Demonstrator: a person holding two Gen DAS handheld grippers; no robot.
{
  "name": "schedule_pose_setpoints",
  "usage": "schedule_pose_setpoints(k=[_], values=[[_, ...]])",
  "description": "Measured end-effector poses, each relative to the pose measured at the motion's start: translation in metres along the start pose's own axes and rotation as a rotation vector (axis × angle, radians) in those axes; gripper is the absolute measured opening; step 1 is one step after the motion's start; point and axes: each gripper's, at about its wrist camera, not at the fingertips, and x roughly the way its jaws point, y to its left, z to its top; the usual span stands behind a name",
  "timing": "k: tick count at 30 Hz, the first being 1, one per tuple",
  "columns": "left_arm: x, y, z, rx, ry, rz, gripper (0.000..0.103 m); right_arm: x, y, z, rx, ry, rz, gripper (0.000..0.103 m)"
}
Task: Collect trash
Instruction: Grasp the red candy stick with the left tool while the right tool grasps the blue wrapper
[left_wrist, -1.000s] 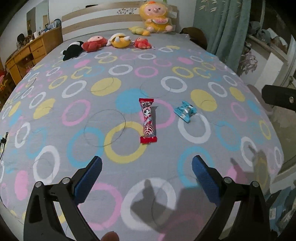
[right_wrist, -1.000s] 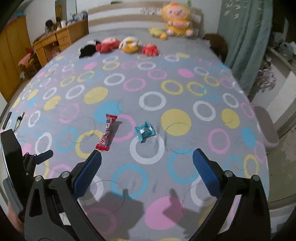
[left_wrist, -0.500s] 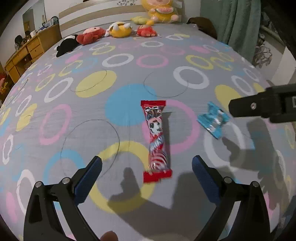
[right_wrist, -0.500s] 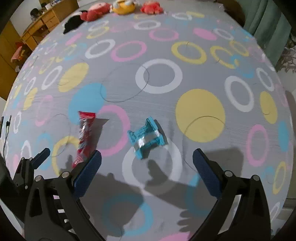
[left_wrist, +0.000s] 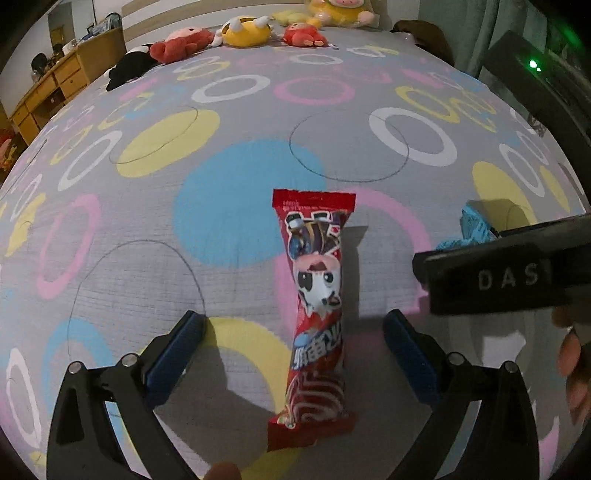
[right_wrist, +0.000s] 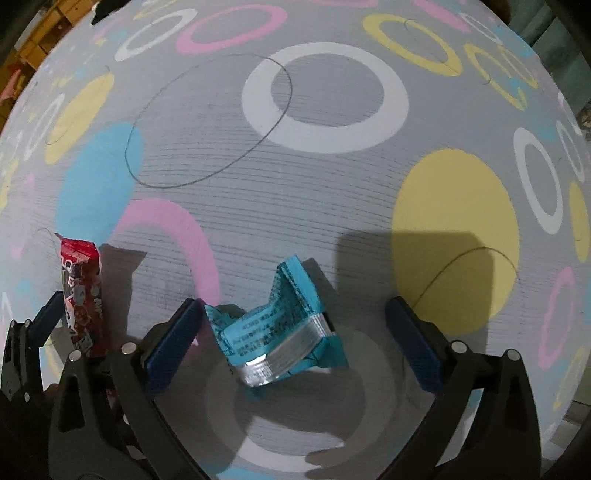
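Both tools came down close. Left tool (left_wrist: 293, 334) is wide open around the red wrapper (left_wrist: 316, 306) on the bed (left_wrist: 240, 206); right tool (right_wrist: 293, 325) is wide open around the blue wrapper (right_wrist: 275, 332). Thin wrappers may slip out when squeezed.
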Motion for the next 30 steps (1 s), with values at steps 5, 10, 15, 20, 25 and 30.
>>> schedule_pose_setpoints(k=[5, 10, 15, 20, 25, 30], values=[[0.001, 0.002, 0.0, 0.003, -0.009, -0.011, 0.095, 0.0, -0.002, 0.001, -0.015, 0.016, 0.008, 0.097], [-0.009, 0.002, -0.001, 0.013, -0.042, -0.024, 0.054, 0.0, 0.005, 0.011, -0.026, 0.009, -0.01, 0.093], [-0.015, 0.0, -0.002, 0.007, -0.044, -0.062, 0.013, -0.008, 0.018, 0.013, -0.052, -0.007, -0.017, 0.059], [-0.019, -0.003, -0.005, 0.02, -0.047, -0.056, 0.012, -0.013, 0.032, 0.015, -0.07, -0.019, -0.044, 0.026], [-0.023, 0.0, -0.007, 0.007, -0.039, -0.064, 0.012, -0.015, 0.035, 0.019, -0.059, -0.026, -0.037, 0.023], [-0.03, 0.005, -0.007, -0.003, -0.039, -0.065, 0.012, -0.027, 0.036, 0.009, -0.072, -0.047, -0.045, 0.022]])
